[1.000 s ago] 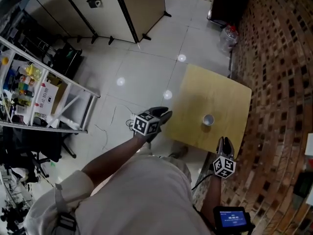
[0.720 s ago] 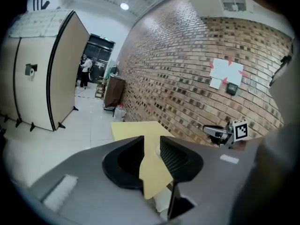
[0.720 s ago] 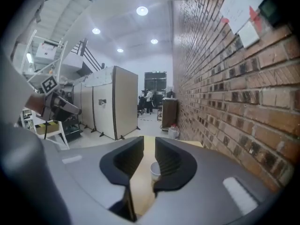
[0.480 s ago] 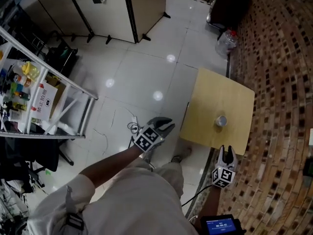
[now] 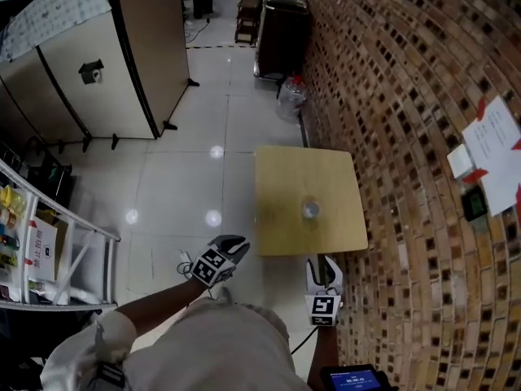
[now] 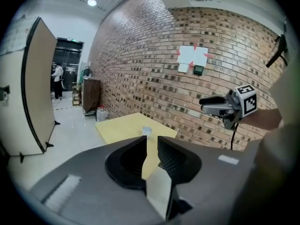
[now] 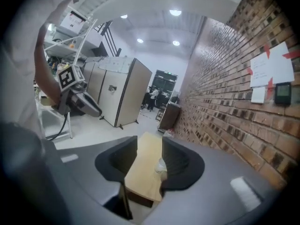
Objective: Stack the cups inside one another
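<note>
Cup (image 5: 310,210) mid-bench (image 5: 281,169) looks light, thin and crushable, so pinch its wall near the rim, gently. Your left tongs (image 5: 234,243) are closing and your right tongs (image 5: 325,265) opening, both empty, off the bench.

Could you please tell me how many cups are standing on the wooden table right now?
1: a clear cup stands near the middle of the table. It is too small to tell whether other cups are nested inside it.

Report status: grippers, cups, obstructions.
Left gripper jaws closing, empty. Right gripper jaws opening, empty. Clear plastic cup mid square wooden table, both grippers short of it. Nothing in the way.
</note>
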`<state>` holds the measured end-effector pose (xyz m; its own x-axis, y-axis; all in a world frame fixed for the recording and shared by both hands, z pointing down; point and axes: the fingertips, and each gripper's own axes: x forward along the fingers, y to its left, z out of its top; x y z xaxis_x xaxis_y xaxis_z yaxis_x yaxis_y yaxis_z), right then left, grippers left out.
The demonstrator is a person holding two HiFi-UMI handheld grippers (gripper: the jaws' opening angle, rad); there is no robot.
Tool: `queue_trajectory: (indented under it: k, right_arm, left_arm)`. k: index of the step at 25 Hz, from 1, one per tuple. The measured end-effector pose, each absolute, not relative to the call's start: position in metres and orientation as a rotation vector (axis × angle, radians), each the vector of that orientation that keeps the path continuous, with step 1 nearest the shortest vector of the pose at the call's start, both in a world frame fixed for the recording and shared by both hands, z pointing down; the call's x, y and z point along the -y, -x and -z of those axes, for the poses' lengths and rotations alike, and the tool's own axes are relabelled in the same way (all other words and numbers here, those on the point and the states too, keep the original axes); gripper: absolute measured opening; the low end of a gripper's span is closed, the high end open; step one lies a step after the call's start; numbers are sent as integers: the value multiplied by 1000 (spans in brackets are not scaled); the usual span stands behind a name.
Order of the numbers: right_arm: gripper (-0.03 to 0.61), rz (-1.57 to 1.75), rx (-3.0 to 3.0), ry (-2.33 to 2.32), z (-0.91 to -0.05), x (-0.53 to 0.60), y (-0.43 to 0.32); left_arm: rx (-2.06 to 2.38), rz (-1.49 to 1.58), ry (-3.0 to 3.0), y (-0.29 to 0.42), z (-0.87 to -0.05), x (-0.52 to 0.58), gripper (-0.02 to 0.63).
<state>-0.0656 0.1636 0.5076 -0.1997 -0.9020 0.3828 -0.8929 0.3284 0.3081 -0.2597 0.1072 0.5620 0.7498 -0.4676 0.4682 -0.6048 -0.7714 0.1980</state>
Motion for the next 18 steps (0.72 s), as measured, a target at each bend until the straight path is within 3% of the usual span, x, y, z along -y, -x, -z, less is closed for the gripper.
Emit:
queue_trajectory:
  k: [9, 11, 18]
  right_arm:
    - [167, 52, 2174, -1539, -469, -178, 24]
    - [108, 44, 2157, -1501, -472, -181, 16]
    - [64, 7, 2146, -1594, -476, -202, -8]
  left_arm:
    - [846, -461, -2626, 198, -531, -119, 92]
    - [852, -471, -2621, 191, -534, -122, 94]
    - [895, -514, -2561, 192, -545, -137, 92]
